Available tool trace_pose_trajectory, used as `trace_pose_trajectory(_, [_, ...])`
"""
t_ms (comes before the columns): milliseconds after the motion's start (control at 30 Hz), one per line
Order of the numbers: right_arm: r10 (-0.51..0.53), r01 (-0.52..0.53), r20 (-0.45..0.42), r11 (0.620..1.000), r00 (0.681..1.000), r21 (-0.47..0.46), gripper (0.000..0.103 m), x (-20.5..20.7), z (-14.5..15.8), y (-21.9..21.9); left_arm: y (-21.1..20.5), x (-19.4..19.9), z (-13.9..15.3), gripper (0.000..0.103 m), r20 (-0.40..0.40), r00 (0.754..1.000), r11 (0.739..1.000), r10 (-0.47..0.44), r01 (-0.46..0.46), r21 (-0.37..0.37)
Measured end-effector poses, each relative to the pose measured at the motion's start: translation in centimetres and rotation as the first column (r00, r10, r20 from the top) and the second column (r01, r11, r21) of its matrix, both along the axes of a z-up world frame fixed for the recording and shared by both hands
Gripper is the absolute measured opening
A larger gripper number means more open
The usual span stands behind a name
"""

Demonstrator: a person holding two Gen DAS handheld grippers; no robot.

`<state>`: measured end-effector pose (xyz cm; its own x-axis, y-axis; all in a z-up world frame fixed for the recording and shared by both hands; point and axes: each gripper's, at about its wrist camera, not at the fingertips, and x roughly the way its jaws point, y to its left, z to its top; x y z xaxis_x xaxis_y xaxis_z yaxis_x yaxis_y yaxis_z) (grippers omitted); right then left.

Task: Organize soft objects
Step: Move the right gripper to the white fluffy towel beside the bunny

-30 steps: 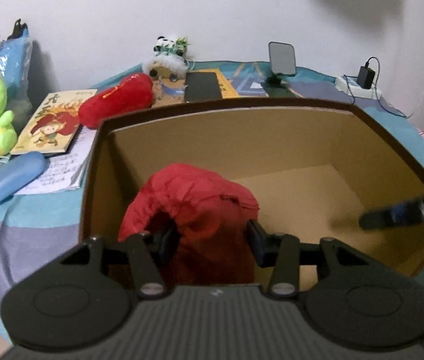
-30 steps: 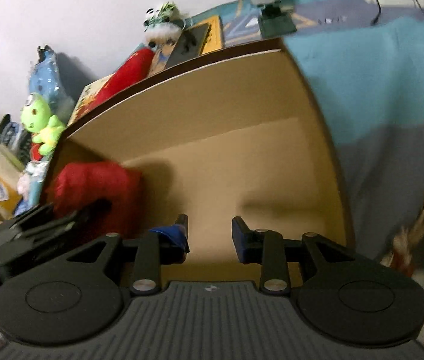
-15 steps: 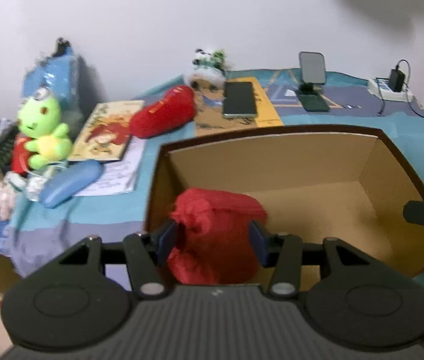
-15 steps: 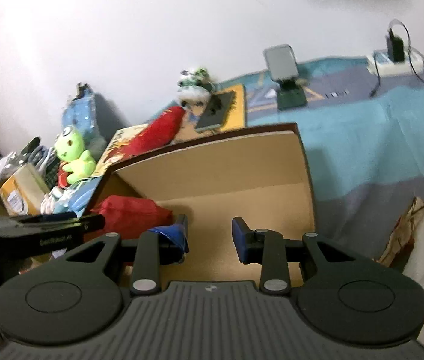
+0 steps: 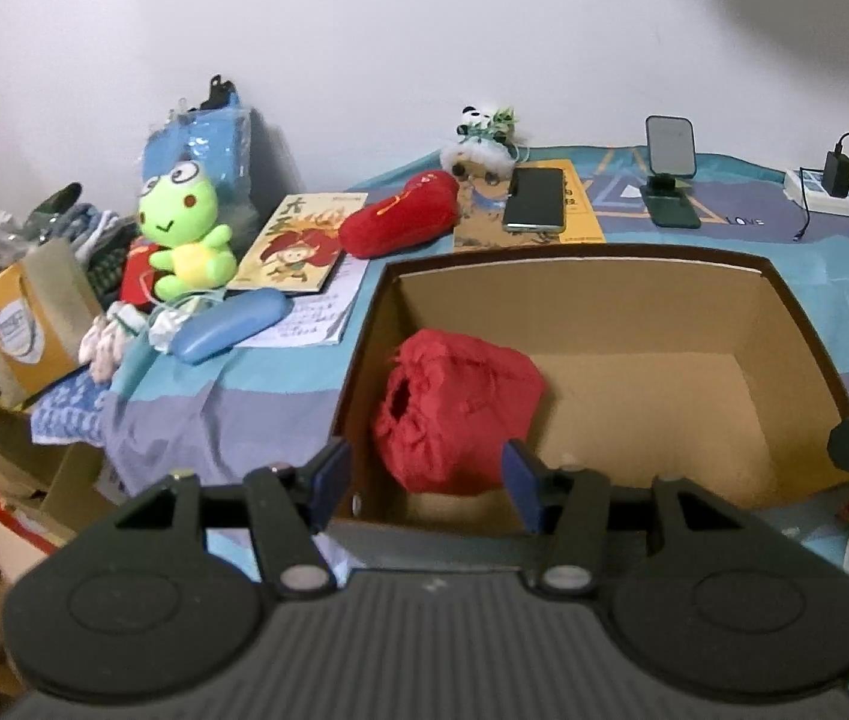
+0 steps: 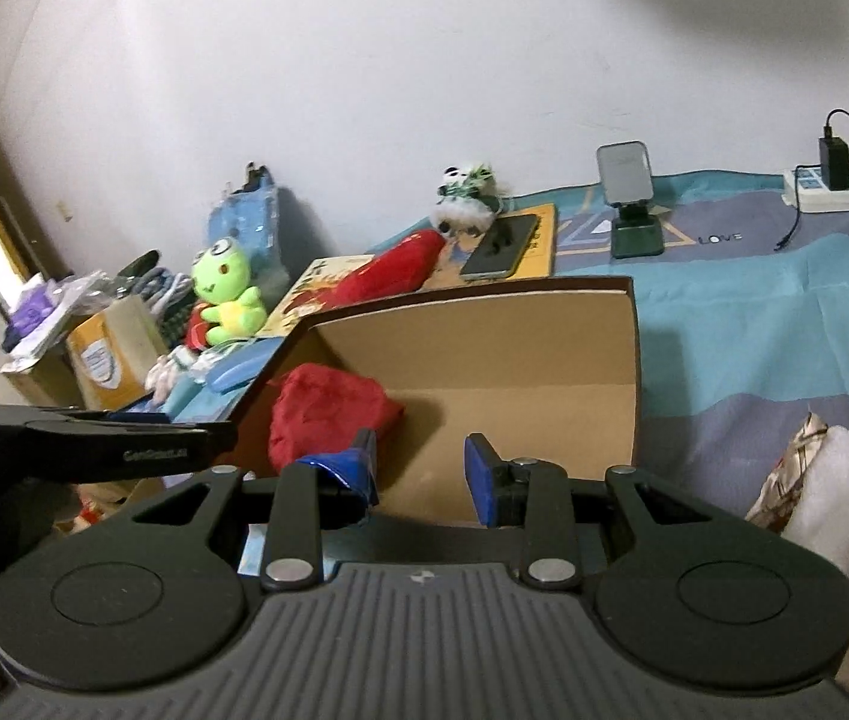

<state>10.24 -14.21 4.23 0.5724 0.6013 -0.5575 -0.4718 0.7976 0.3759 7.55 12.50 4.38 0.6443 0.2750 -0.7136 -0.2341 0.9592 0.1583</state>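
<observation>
A: Where's the red bundle [image 5: 457,414]?

B: Lying in the box [image 5: 796,324], left corner. The left tongs [image 5: 424,483] have just been opening, nothing between them; the right tongs [image 6: 418,471] stand narrowly parted, empty.

A: Next?

B: Probably the frog toy [image 5: 184,234]: light, squashy. Pinch its belly.

both wrist cameras look down from near over the cardboard box [image 5: 574,324], sharing its inside.

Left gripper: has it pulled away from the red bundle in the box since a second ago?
Yes. The left gripper has backed up and out of the cardboard box, jaws opening, and left the red cloth bundle in the box's left corner.
</observation>
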Motion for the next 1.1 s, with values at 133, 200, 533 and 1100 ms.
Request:
trace_pose_trajectory(133, [0.036,-0.036,-0.001,0.999,0.999,0.014,0.015,-1.2,0.0,-1.0,-1.3,-1.3,0.0,0.054,-0.006,1.0,1.0,0.023,-0.023,-0.001])
trace_pose_trajectory(200, [0.051,-0.051,0.001,0.999,0.999,0.016,0.015,-1.8,0.0,-1.5,-2.1,-2.0,0.0,0.054,-0.009,0.999,0.999,0.033,-0.033,0.0])
trace_pose_trajectory(533, [0.095,-0.095,-0.04,0.995,0.995,0.021,0.015,-3.7,-1.1,-4.5,-6.5,-4.0,-1.4,0.054,-0.048,0.998,0.999,0.047,-0.048,-0.008])
trace_pose_trajectory(1100, [-0.057,0.058,-0.155,0.998,0.986,0.0,0.015,-4.9,-4.8,-13.8,-17.6,-3.6,-6.0,0.054,-0.179,0.968,0.984,-0.176,0.172,-0.042])
